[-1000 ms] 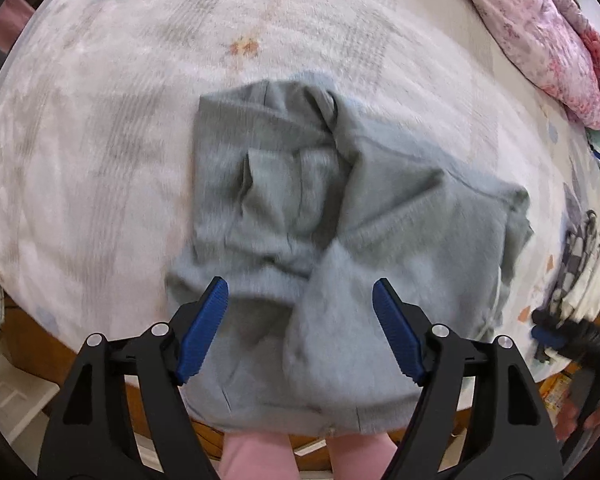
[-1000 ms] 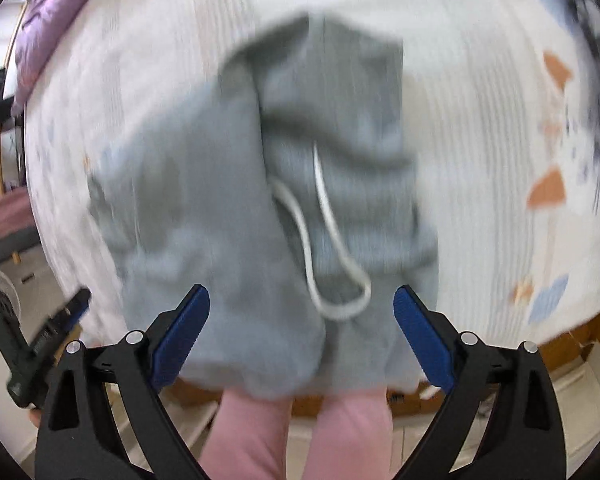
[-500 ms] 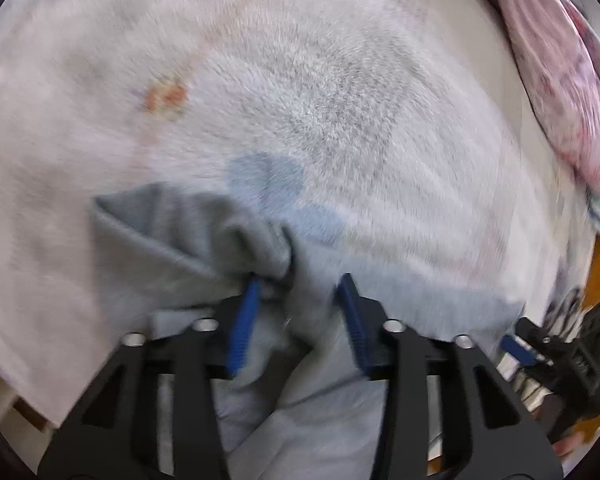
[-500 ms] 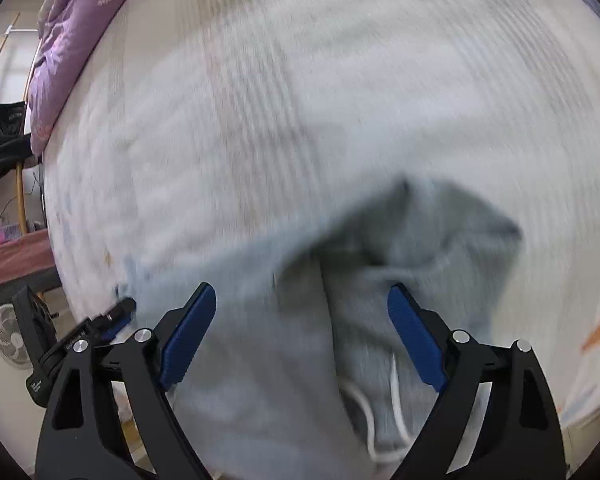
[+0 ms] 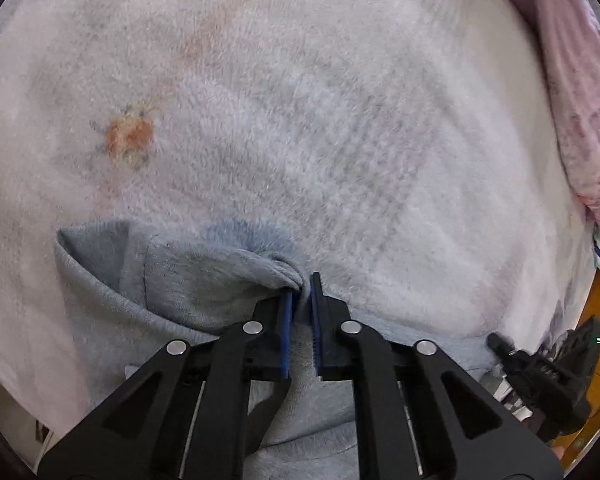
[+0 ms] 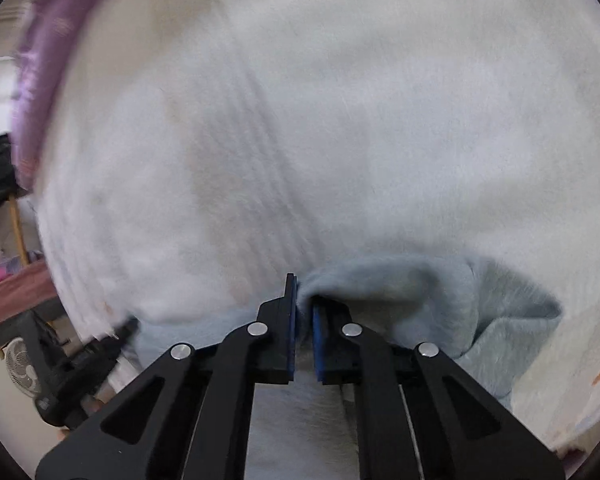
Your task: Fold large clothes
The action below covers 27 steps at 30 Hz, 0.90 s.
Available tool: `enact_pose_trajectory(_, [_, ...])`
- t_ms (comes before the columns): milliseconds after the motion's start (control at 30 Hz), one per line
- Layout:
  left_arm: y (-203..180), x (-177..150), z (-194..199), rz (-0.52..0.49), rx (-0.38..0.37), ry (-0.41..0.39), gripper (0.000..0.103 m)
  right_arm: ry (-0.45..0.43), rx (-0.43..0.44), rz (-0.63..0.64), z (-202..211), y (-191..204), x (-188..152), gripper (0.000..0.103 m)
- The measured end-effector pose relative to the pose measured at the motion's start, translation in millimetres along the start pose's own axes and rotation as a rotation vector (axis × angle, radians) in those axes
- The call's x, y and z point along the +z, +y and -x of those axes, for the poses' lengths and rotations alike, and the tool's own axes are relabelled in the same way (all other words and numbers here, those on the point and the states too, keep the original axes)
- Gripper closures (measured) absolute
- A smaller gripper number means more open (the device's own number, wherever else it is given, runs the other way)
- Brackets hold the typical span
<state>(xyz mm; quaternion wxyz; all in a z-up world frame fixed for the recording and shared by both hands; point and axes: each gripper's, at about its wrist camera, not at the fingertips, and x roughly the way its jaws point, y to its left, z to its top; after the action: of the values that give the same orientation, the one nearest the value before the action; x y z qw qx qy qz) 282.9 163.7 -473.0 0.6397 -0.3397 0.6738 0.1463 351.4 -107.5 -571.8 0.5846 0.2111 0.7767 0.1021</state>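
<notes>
On blanket [image 5: 300, 120]: one grey garment [image 5: 188, 280]; two hand-held grippers, left [image 5: 301, 294] and right [image 6: 303, 300], just closed, pinching its edge.

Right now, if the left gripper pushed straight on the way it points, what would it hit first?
Probably the white fleecy blanket just past its tips. The left gripper has just been closing and now pinches the grey garment's far edge, pointing steeply down.

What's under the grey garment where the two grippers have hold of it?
The grey garment lies on a fleecy white blanket, bare beyond its far edge. The left gripper and right gripper have just closed on that edge. Anything directly beneath the cloth is covered.
</notes>
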Motion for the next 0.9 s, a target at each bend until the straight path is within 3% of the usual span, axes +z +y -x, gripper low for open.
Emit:
enact_pose_trajectory(33, [-1.2,-4.2,6.4,-0.028,-0.014,-0.002,0.084,0.007,0.014,-0.019,5.4,-2.3,-5.2,0.088])
enact_pose_trajectory(67, [-5.4,-11.5,15.8,-0.090,-0.024,-0.006,0.061,-0.011,0.044,0.000,16.9,-1.5,-13.3,0.076])
enact_pose_trajectory(100, [-7.7,-18.0,23.7,-0.137,-0.011,-0.018,0.047,-0.036,0.052,0.043,30.6,1.3,-23.4,0.065])
enact_pose_trajectory(133, [-9.7,-30.6,37.3,-0.192,0.045,-0.061,0.041,-0.063,0.021,0.075,43.9,2.8,-34.5,0.035])
enact_pose_trajectory(167, [-9.9,-43.5,49.4,-0.231,0.091,-0.098,0.041,-0.114,-0.037,0.106,58.5,5.0,-48.5,0.022])
enact_pose_trajectory(200, [-9.5,-52.9,57.3,-0.256,0.094,-0.107,0.042,-0.175,-0.075,0.145,73.5,7.7,-65.9,0.022])
enact_pose_trajectory(233, [-9.8,-60.7,63.5,-0.272,0.077,-0.103,0.052,-0.200,-0.076,0.192,82.8,10.7,-81.5,0.022])
enact_pose_trajectory(267, [-9.1,-71.8,69.2,-0.283,0.050,-0.097,0.069,-0.201,-0.064,0.233,86.3,14.3,-95.1,0.022])
enact_pose_trajectory(300, [-7.6,-88.4,73.4,-0.301,0.035,-0.084,0.077,-0.196,-0.046,0.278,89.2,15.9,-111.4,0.027])
enact_pose_trajectory(333, [-6.6,-98.8,74.0,-0.314,0.041,-0.076,0.093,-0.189,-0.041,0.304,91.6,15.5,-122.1,0.044])
enact_pose_trajectory(367, [-6.2,-111.2,73.2,-0.332,0.052,-0.066,0.100,-0.163,-0.044,0.342,87.5,18.0,-138.6,0.056])
enact_pose_trajectory(400, [-4.9,-125.9,70.7,-0.358,0.057,-0.048,0.100,-0.133,-0.047,0.368,81.0,19.3,-150.6,0.062])
enact_pose_trajectory(467, [0.1,-153.1,54.1,-0.395,0.073,0.014,0.103,-0.072,-0.039,0.402,57.3,17.8,-172.4,0.084])
enact_pose_trajectory(533, [12.5,-165.2,21.6,-0.387,0.129,0.081,0.103,-0.003,-0.083,0.374,21.7,6.2,-185.0,0.085])
enact_pose_trajectory(600, [32.3,-173.1,-21.9,-0.347,0.178,0.133,0.103,0.040,-0.157,0.306,-19.3,-12.3,-188.9,0.102])
enact_pose_trajectory(667, [41.6,-171.2,-40.8,-0.311,0.162,0.124,0.102,0.087,-0.047,0.162,-51.3,-41.0,-187.5,0.103])
enact_pose_trajectory(733, [37.9,-167.4,-32.7,-0.291,0.173,0.139,0.102,0.088,-0.008,0.086,-44.6,-47.4,-188.5,0.103])
enact_pose_trajectory(833, [27.4,-178.1,-3.0,-0.361,0.197,0.092,0.102,0.086,-0.009,0.084,-13.9,-38.8,-206.0,0.100])
enact_pose_trajectory(900, [23.7,-192.9,13.4,-0.376,0.154,0.100,0.102,0.100,0.036,0.105,1.1,-31.0,-220.4,0.100])
